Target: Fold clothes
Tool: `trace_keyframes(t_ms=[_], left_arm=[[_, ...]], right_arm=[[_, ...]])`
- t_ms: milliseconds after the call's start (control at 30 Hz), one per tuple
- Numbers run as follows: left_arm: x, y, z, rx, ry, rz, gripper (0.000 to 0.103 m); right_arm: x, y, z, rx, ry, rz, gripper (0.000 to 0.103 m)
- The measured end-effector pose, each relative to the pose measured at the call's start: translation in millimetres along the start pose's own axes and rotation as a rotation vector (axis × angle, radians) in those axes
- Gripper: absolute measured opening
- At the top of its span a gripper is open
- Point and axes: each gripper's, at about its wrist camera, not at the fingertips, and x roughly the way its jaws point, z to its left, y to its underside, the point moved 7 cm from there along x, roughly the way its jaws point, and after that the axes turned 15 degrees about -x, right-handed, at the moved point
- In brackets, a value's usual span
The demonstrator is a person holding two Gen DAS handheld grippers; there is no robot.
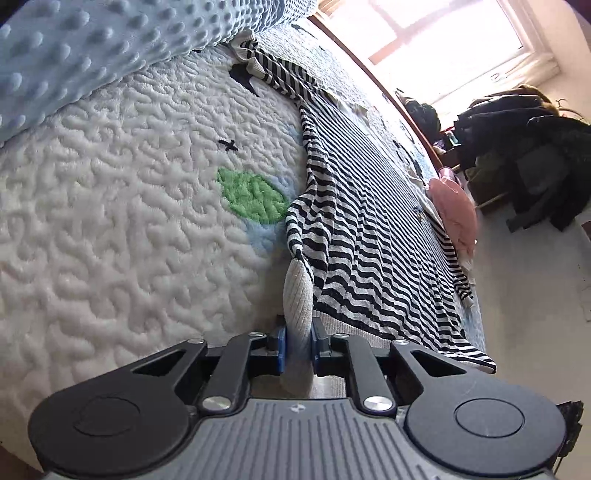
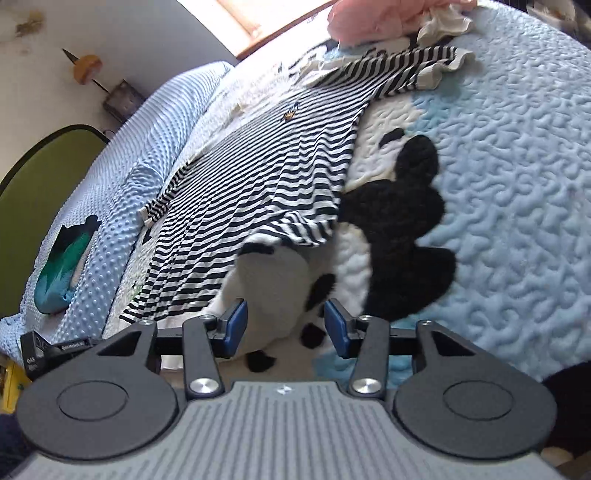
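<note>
Left wrist view: left gripper [image 1: 298, 338] pinching ribbed cuff [image 1: 297, 295] of striped knit sweater [image 1: 373, 236]; right gripper [image 2: 285, 325] spread wide over nubbly quilt [image 2: 517, 177].

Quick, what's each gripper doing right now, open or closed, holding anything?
Left gripper: closed on the striped sweater's grey cuff.
Right gripper: open, holding nothing.

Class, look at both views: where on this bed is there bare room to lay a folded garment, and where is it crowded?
Free: the white quilted patch between the blue dotted blanket and the black-and-white striped top; also the light-blue quilt beyond the black panda patch. Crowded: the far end, by the pink garment.
</note>
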Motion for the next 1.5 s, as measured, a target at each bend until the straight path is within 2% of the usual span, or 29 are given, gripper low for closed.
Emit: trace_keyframes(t_ms=[133, 267, 433, 467, 500, 533, 700, 833, 967, 1033, 1100, 1233, 1333, 1400, 1500], left_arm=[[-1.6, 1.5, 4.8, -0.02, 0.023, -0.015, 0.02], [1.1, 2.8, 3.4, -0.008, 0.023, -0.017, 0.021], [4.1, 3.5, 3.3, -0.013, 0.02, -0.018, 0.021], [4.4, 4.0, 2.7, -0.01, 0.018, -0.021, 0.021], [4.6, 4.6, 2.2, -0.007, 0.016, -0.024, 0.021], [4.9, 5.1, 1.6, -0.003, 0.013, -0.027, 0.021], [3.1, 5.8, -1.3, 0.004, -0.002, -0.022, 0.012], [-11.9, 7.1, -3.3, -0.004, 0.009, -0.001, 0.009], [-23.7, 9.4, -5.9, -0.027, 0.033, 0.018, 0.008], [-27.0, 10.8, -7.8, -0.032, 0.037, 0.019, 0.008], [-25.0, 12.4, -6.4, -0.006, 0.006, 0.016, 0.008], [-19.5, 14.5, 11.9, -0.002, -0.077, 0.017, 0.008], [-25.6, 15.7, 11.4, -0.009, -0.054, 0.008, 0.008], [-30.4, 16.3, 3.9, 0.024, -0.038, -0.007, 0.008], [-31.2, 18.2, 3.3, 0.059, -0.055, -0.005, 0.008]], right_arm=[[6.1, 0.8, -2.8, -0.113, 0.023, -0.047, 0.048], [24.1, -4.9, 5.4, -0.224, 0.051, -0.023, 0.043], [45.0, -13.2, 17.4, -0.34, 0.097, 0.002, 0.042], [49.2, -14.9, 19.8, -0.363, 0.106, 0.007, 0.034], [53.4, -16.6, 22.3, -0.386, 0.115, 0.012, 0.02], [56.2, -17.9, 24.4, -0.4, 0.121, 0.017, 0.011], [31.9, -11.1, 21.7, -0.246, 0.08, 0.027, 0.009], [-14.3, 1.6, 12.9, -0.11, 0.037, 0.024, 0.009], [-49.4, 20.4, 3.6, -0.002, 0.042, 0.05, 0.009], [-58.2, 29.9, -0.1, 0.05, 0.034, 0.049, 0.009], [-53.7, 40.2, -2.8, 0.095, 0.03, 0.056, 0.009], [-24.3, 62.0, -6.0, 0.122, 0.073, 0.116, 0.008], [-24.3, 65.1, -4.0, 0.123, 0.081, 0.092, 0.008], [-32.0, 61.0, -1.5, 0.089, 0.1, 0.083, 0.009], [-35.3, 59.7, -2.3, 0.053, 0.13, 0.094, 0.009]])
